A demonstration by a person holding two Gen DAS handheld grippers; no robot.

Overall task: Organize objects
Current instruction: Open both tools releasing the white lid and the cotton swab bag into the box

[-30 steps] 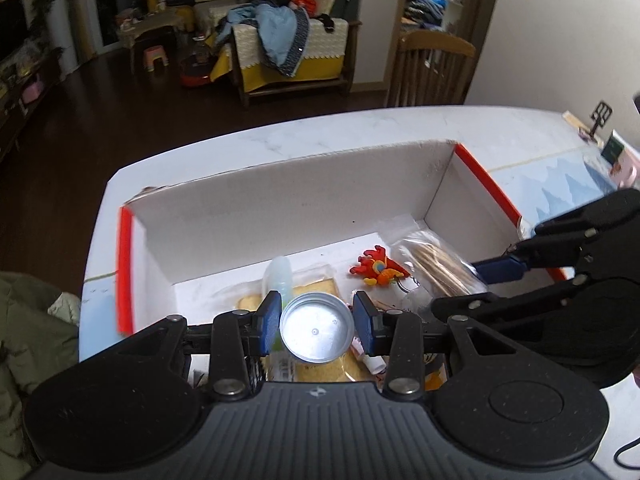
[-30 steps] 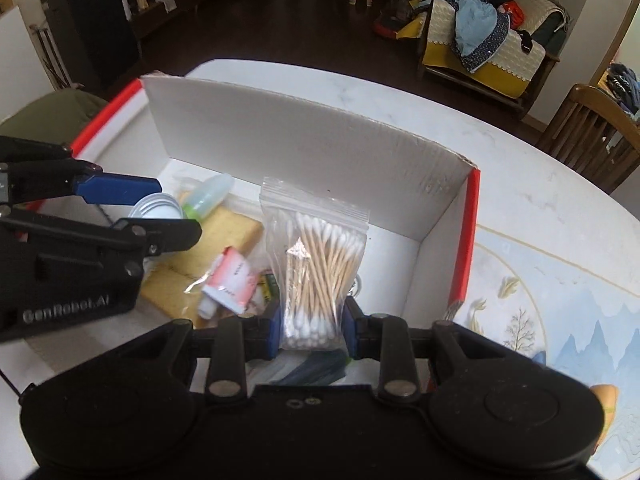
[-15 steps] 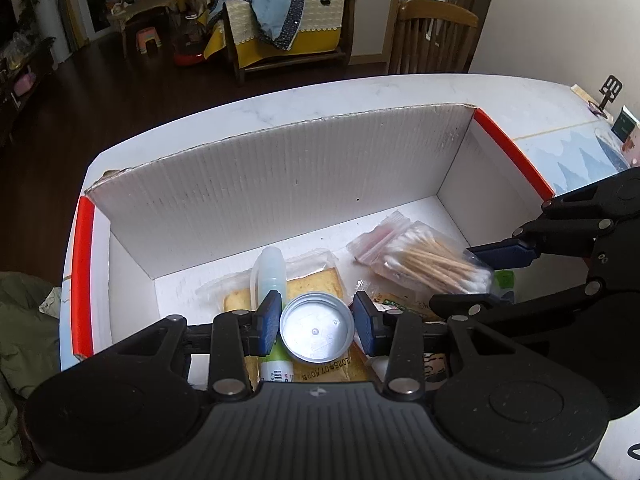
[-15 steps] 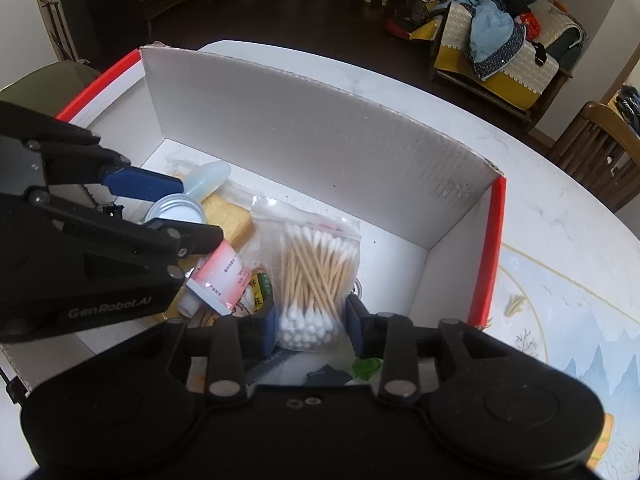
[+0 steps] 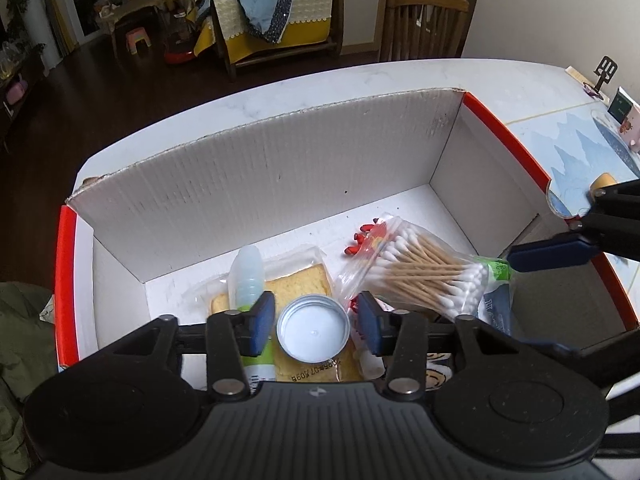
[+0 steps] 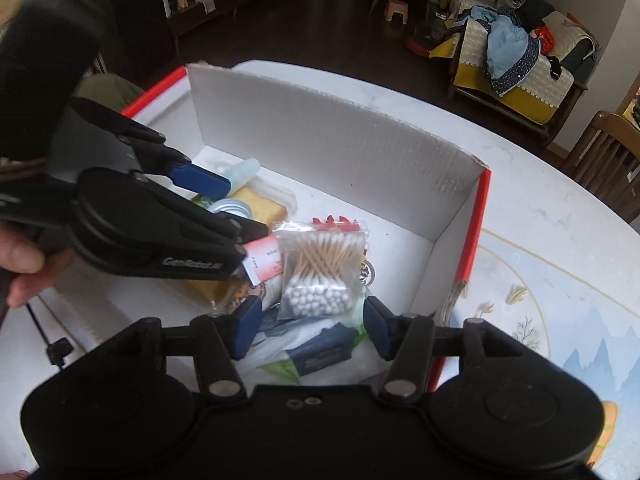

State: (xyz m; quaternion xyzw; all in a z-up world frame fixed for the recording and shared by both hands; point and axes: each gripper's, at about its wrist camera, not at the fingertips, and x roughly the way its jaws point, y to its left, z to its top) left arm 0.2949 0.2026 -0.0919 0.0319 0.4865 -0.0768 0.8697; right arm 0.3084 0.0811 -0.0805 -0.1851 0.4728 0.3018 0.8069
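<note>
Two grippers are held over the white cardboard box with red edges. The left gripper is parted, its blue pads flanking the round metal lid; contact with the lid cannot be told, and the lid sits over the packaged bread slice. The right gripper is spread wide, gripping nothing, just behind the bag of cotton swabs, which lies loose on the box floor among the other items. A small bottle is seen beside the bread, a red-and-white tube next to the swabs.
</note>
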